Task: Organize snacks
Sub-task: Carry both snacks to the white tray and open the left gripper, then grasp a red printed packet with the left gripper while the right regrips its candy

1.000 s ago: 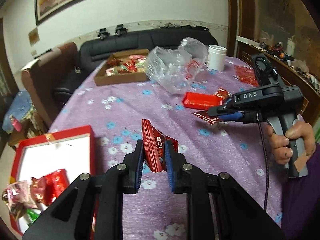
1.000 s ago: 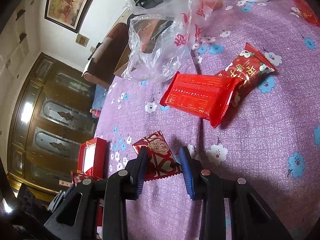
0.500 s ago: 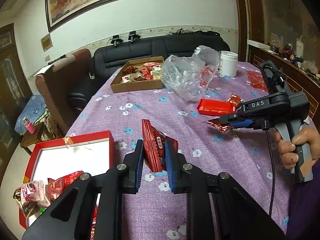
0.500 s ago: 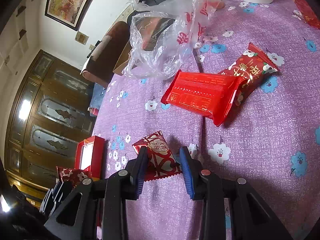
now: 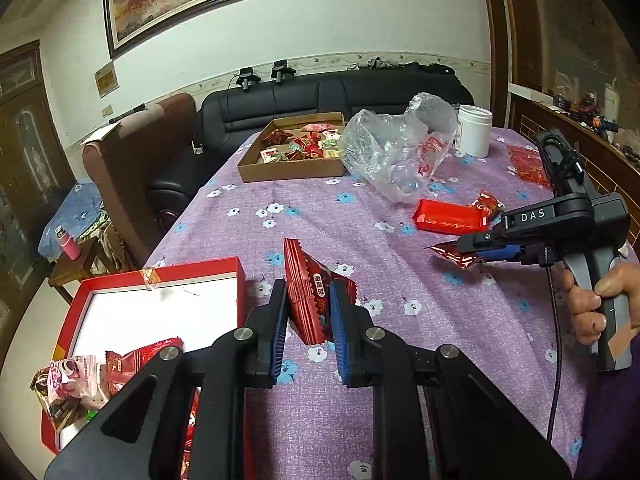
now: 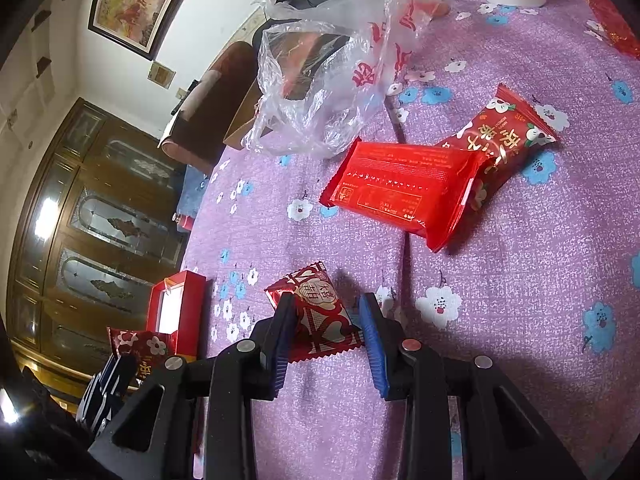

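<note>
My left gripper (image 5: 308, 300) is shut on a red snack packet (image 5: 310, 292) and holds it above the purple flowered tablecloth, just right of the red box (image 5: 160, 280). My right gripper (image 6: 326, 312) is shut on a small red foil packet (image 6: 316, 312) held above the cloth; it shows at the right of the left wrist view (image 5: 460, 254). Two more red packets lie on the cloth: a plain red one (image 6: 404, 188) and a flowered one (image 6: 508, 132) partly under it.
The red box holds several snack packets (image 5: 88, 372) at its near end. A cardboard tray (image 5: 294, 148) of snacks, a crumpled clear plastic bag (image 5: 396, 148) and a white jar (image 5: 474, 130) stand at the far end. A red pouch (image 5: 528, 164) lies far right.
Both grippers have lifted with their packets. The left wrist view has risen and pulled back, so the red box and the far tray show more fully.
</note>
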